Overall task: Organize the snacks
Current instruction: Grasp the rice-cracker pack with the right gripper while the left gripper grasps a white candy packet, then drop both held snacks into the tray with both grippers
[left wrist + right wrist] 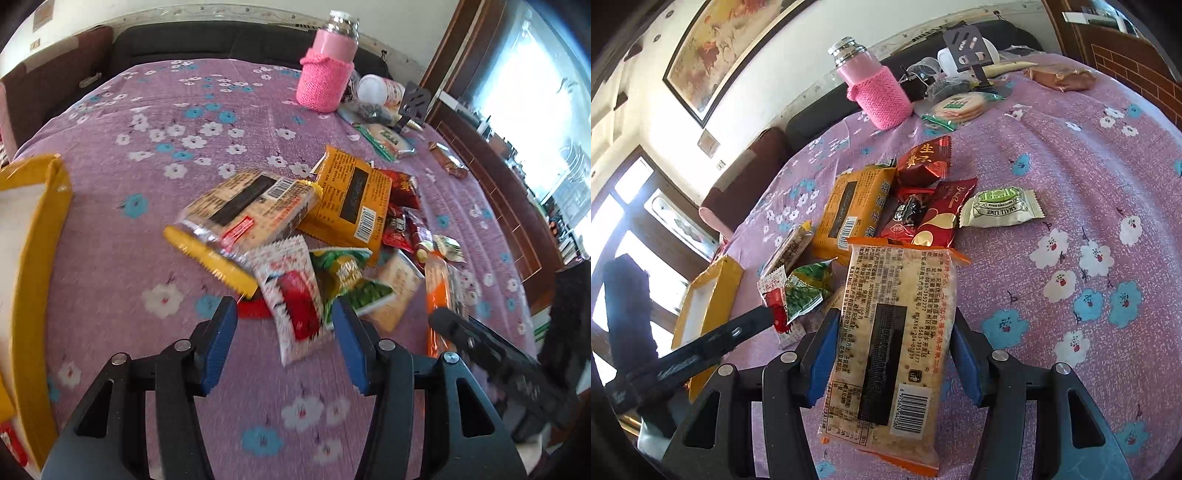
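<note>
A pile of snack packets lies on the purple flowered tablecloth (147,266). My left gripper (284,314) is open around a white-and-red sachet (295,299), with a green packet (347,280) beside it. A yellow-edged cracker pack (243,218) and an orange biscuit pack (351,199) lie beyond. My right gripper (892,325) is closed on an orange-edged cracker pack (890,339), one blue pad on each side. Red candy packets (923,162), a pale green candy (1001,206) and the orange biscuit pack (853,210) lie ahead of it. The left gripper's finger (713,339) shows at the left.
A yellow open box (37,258) stands at the left edge, and shows in the right wrist view (709,299). A bottle in a pink knitted sleeve (328,74), round crackers (956,105), a brown packet (1060,75) and a black stand (964,51) sit at the far side. A dark sofa is behind.
</note>
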